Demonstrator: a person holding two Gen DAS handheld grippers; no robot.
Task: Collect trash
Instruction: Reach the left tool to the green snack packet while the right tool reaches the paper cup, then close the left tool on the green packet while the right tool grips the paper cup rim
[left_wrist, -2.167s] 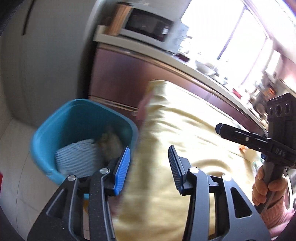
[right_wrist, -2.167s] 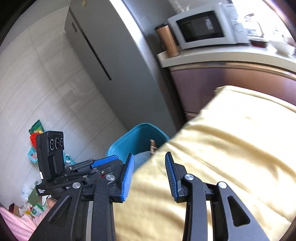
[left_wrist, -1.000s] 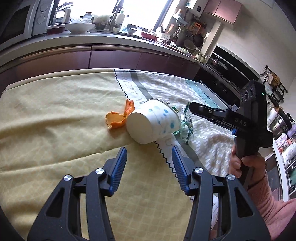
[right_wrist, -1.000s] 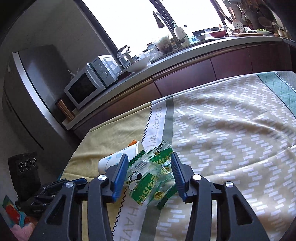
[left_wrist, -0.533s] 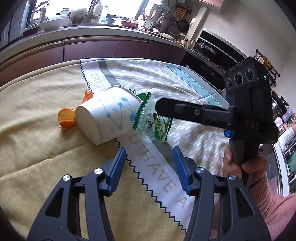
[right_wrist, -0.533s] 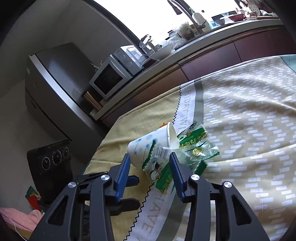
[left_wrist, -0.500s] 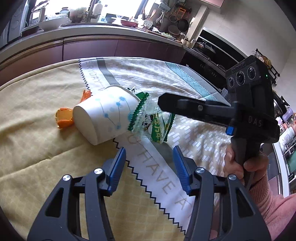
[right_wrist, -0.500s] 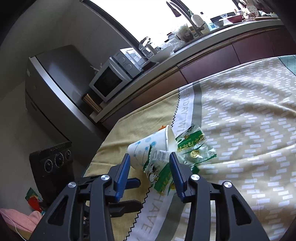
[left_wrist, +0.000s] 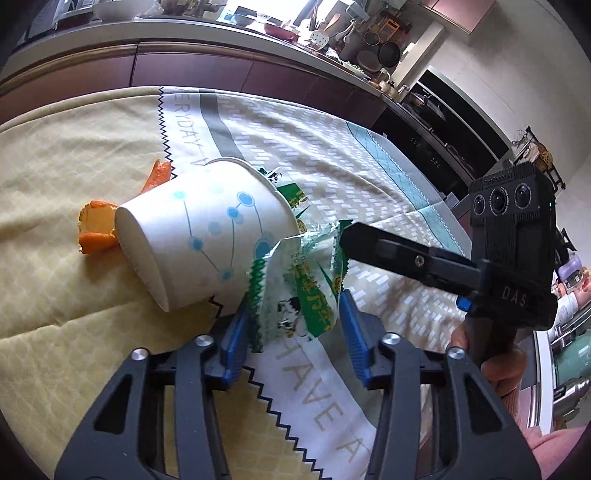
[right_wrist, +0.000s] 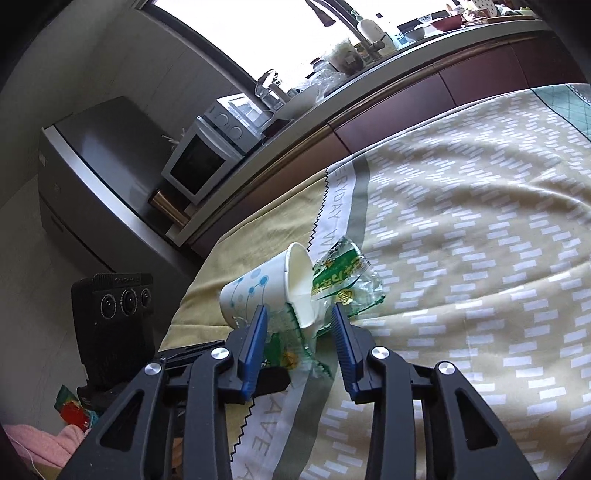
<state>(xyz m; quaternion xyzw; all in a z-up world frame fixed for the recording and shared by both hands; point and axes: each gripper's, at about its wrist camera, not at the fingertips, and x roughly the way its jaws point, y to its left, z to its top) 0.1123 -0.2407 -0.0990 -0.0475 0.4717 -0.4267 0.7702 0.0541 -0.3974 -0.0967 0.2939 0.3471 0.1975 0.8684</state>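
A white paper cup (left_wrist: 207, 236) with blue dots lies on its side on the tablecloth, and orange peel (left_wrist: 96, 225) sits behind its base. A crumpled green-and-white snack wrapper (left_wrist: 295, 291) stands lifted beside the cup's mouth. My left gripper (left_wrist: 293, 302) has its jaws closing around the wrapper's lower part, with the blue pads at its edges. My right gripper (right_wrist: 298, 308) comes in from the right, its jaws closing on the same wrapper (right_wrist: 291, 350) just in front of the cup (right_wrist: 255, 291). More green wrapper (right_wrist: 343, 280) lies beyond the cup's rim.
The patterned tablecloth (left_wrist: 92, 314) covers the whole table. A dark kitchen counter (left_wrist: 184, 48) runs along the back, with a microwave (right_wrist: 199, 166) and a grey fridge (right_wrist: 92, 166) at its left end. A hand (left_wrist: 495, 369) grips the right tool's handle.
The left gripper has moved in and down to the cup and wrapper, and its jaws have narrowed. The right gripper has raised the wrapper beside the cup's mouth and narrowed too.
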